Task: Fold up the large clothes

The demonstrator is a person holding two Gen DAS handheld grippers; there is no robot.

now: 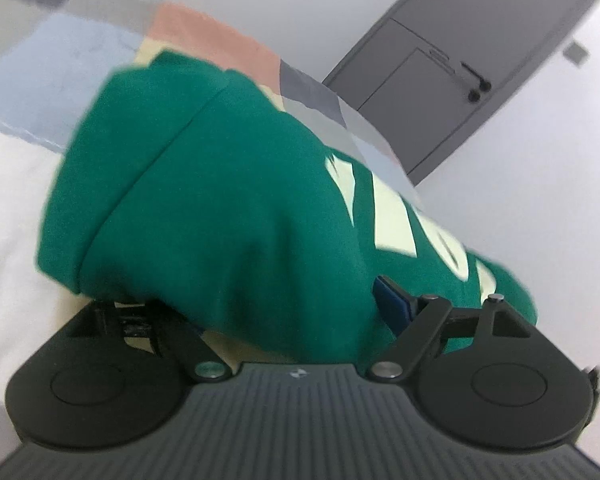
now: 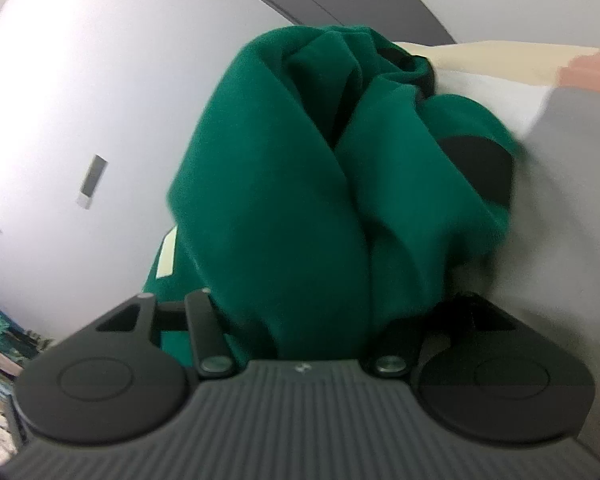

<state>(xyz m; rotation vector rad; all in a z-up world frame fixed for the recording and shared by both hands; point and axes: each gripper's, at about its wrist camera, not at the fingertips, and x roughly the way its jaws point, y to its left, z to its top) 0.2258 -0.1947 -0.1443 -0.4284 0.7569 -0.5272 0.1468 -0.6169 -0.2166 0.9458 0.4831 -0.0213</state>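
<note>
Both grippers, left gripper (image 1: 260, 316) and right gripper (image 2: 324, 320), stood part-open under the soft, bulky green fleece sweatshirt (image 1: 220, 184); grip unclear; hem seam judged the best hold.

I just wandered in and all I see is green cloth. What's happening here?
A person with a handheld gripper in each hand is folding a large green sweatshirt with pale lettering on a patchwork bedspread. Cloth bunches between the fingers of the left gripper and the right gripper; whether either pinches it is hidden.

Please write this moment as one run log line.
step: folding | item: green sweatshirt draped over both grippers | left gripper: fingers hidden | right gripper: fingers hidden | surface: patchwork bedcover
</note>
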